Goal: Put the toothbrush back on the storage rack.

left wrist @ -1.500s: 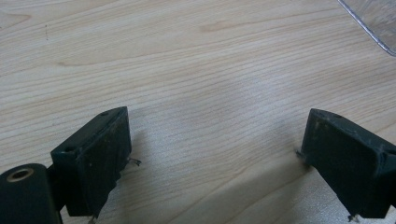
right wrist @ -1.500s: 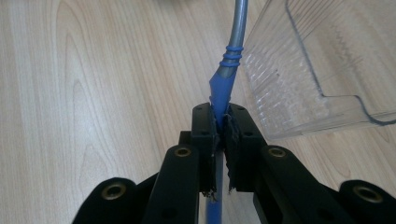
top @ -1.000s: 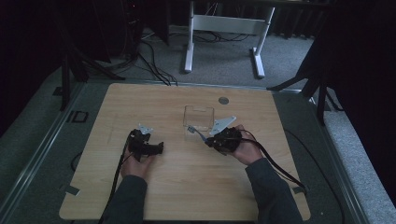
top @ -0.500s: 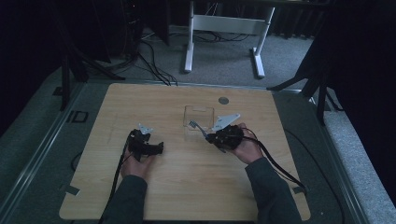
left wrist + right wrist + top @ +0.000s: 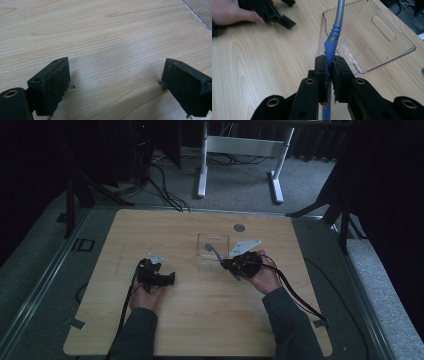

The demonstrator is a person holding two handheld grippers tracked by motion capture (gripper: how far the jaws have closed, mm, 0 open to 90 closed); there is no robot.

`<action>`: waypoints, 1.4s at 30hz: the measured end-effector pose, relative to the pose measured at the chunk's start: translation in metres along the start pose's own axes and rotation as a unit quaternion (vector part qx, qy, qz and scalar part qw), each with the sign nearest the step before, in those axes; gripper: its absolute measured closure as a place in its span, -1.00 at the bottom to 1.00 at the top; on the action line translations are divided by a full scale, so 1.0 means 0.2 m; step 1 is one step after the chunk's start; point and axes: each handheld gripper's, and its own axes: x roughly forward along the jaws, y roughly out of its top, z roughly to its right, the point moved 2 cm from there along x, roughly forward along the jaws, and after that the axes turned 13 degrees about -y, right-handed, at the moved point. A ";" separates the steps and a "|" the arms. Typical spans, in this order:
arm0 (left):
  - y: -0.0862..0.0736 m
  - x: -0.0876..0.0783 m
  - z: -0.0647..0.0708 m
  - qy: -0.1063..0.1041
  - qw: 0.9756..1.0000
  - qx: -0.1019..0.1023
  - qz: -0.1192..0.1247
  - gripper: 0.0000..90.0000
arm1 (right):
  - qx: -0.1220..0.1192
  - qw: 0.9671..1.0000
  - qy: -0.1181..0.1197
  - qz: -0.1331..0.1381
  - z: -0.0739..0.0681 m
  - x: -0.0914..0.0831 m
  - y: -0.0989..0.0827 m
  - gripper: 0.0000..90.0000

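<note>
Blue-handled metal fork clamped by its blue grip, steel neck rising over the rim of the clear plastic rectangular bin; tines above that bin. Bin open-topped, standing mid-table, oval slot in one wall.

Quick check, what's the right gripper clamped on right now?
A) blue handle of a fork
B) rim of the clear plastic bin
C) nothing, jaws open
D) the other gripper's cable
A: in the right gripper view the right gripper has its jaws shut on the blue handle of the fork, whose metal shaft rises in front of the clear plastic bin; the high view shows the tines over the bin.
</note>
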 end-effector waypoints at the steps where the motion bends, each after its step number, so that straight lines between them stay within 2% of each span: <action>1: 0.00 0.00 0.00 0.000 1.000 0.000 0.000 -0.81 | 0.009 1.000 0.004 0.009 0.01 0.00 0.00 0.84; 12: 0.00 0.00 0.00 0.000 1.000 -0.001 0.001 -0.81 | 0.044 0.999 -0.004 0.017 0.05 0.00 -0.07 0.84; 15: 0.00 0.00 0.00 0.000 1.000 -0.001 0.001 -0.81 | 0.054 0.998 -0.006 0.025 0.06 -0.01 -0.06 0.84; 27: 0.00 0.00 0.00 0.000 1.000 -0.001 0.001 -0.81 | 0.068 0.997 -0.016 0.045 0.08 -0.01 -0.05 0.84; 42: 0.00 0.00 0.00 0.000 1.000 -0.001 0.001 -0.81 | 0.103 0.992 -0.018 0.069 0.10 -0.02 -0.04 0.84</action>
